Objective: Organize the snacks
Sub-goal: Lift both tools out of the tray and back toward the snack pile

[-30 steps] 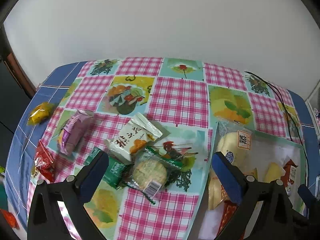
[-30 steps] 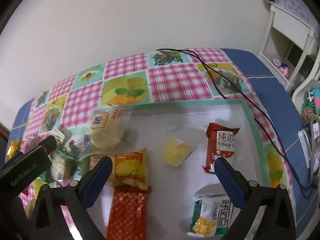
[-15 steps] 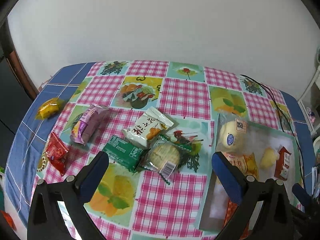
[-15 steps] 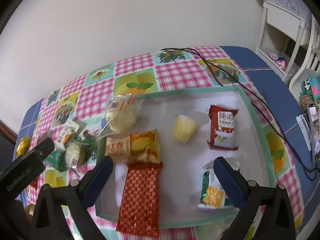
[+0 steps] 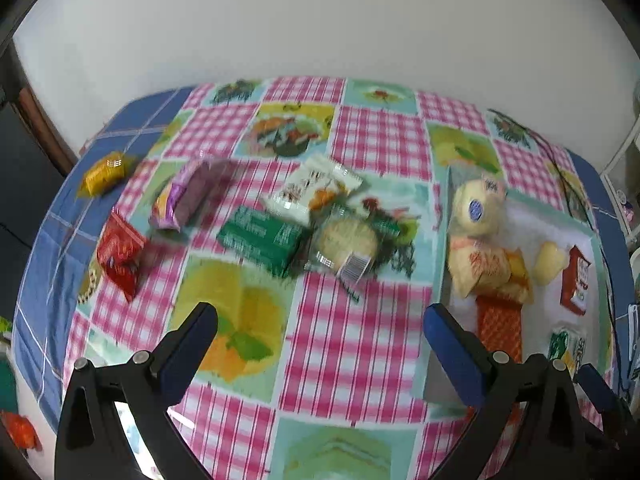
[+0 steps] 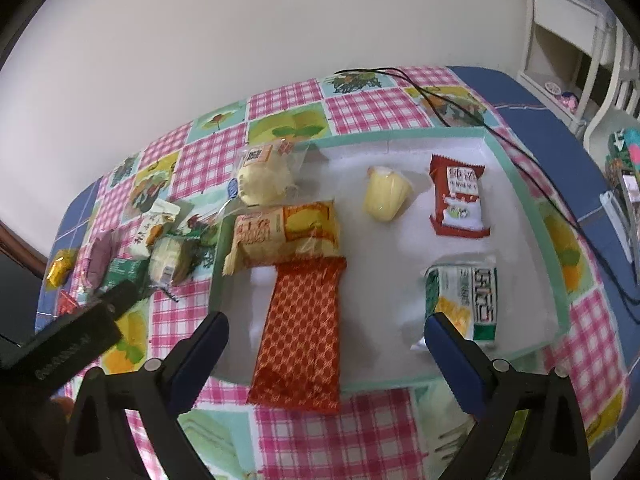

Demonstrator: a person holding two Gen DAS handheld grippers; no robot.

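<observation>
This is looking like a lived-in home room. A counter is wearing a glossy pink-checked oilcloth printed with fruit and flower squares (image 6: 372,110) over a blue cloth, pushed against a plain white wall (image 6: 224,28). Far right of the right hand-held gripper (image 6: 326,336), white painted wooden shelves (image 6: 560,20) are holding small trinkets. Ahead of that hand-held gripper, a shallow white tray with a mint-green rim (image 6: 516,184) is holding wrapped shop snacks, and a thin black cable (image 6: 452,100) is trailing across the cloth beyond it.

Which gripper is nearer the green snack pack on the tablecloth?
Left. The left gripper hangs open just short of the green snack pack; the right gripper is over the tray, off to the side.
</observation>
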